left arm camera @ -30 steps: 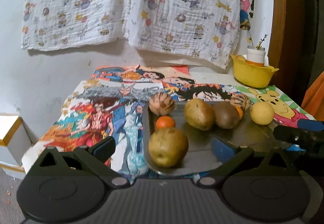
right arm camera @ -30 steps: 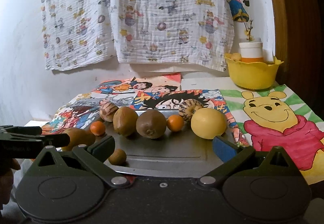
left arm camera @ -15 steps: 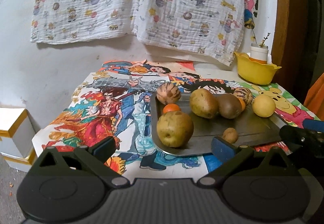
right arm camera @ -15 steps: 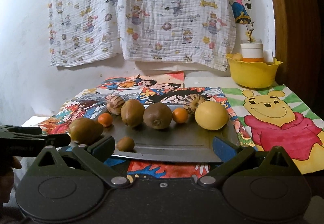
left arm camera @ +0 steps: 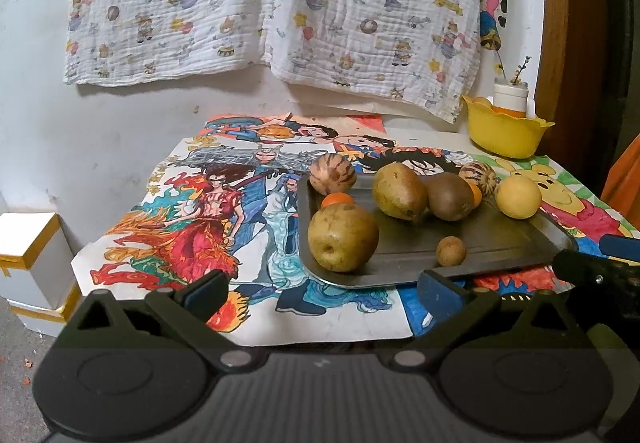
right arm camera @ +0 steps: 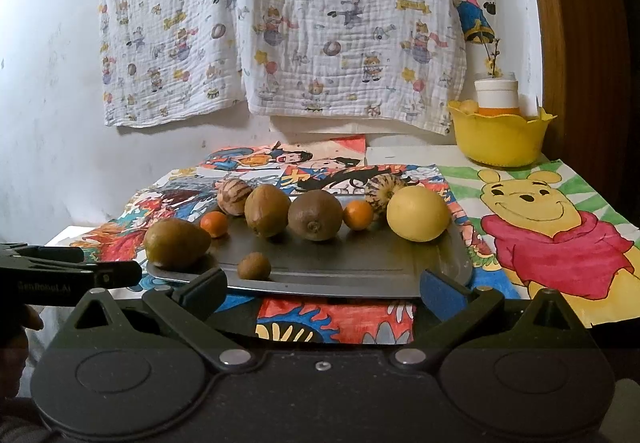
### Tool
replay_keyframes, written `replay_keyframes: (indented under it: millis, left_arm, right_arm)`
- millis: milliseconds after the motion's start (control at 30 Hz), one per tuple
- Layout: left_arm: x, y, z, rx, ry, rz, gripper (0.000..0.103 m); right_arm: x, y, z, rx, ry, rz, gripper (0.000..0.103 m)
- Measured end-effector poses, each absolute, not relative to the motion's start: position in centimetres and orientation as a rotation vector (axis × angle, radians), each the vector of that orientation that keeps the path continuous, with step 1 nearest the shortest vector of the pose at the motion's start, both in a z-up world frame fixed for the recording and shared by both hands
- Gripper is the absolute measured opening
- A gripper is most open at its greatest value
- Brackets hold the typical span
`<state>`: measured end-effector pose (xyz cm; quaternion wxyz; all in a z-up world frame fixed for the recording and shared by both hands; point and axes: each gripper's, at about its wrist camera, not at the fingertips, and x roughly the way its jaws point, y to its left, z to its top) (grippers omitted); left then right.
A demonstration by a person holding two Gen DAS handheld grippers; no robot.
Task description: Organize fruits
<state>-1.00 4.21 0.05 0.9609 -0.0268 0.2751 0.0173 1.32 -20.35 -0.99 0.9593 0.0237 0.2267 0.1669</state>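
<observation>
A grey metal tray (left arm camera: 500, 243) (right arm camera: 360, 267) on a cartoon-printed table holds several fruits: a brownish pear (left arm camera: 343, 237) (right arm camera: 176, 243) at its near left, a second pear (left arm camera: 399, 191), a kiwi (right arm camera: 315, 215), two small oranges (right arm camera: 358, 215), two striped round fruits (left arm camera: 333, 174), a yellow round fruit (left arm camera: 518, 197) (right arm camera: 418, 213) and a small brown fruit (left arm camera: 451, 251) (right arm camera: 254, 266). My left gripper (left arm camera: 322, 293) and right gripper (right arm camera: 322, 289) are both open and empty, held just short of the tray's near edge.
A yellow bowl (left arm camera: 506, 133) (right arm camera: 500, 135) with a white jar stands at the back right by a wooden frame. A printed cloth hangs on the wall. A white box (left arm camera: 28, 267) sits on the floor at the left.
Both grippers have drawn back from the tray, so the table and fruits look farther away. The fruits have not moved.
</observation>
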Motion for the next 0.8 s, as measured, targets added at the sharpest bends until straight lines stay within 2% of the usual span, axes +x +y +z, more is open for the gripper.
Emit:
replay_keyframes:
  millis: [800]
  left_arm:
    - [-1.12, 3.74, 0.04, -0.032, 0.56, 0.027, 0.102]
  right_arm:
    - [1.34, -20.3, -1.23, 0.043, 0.485, 0.33, 0.102]
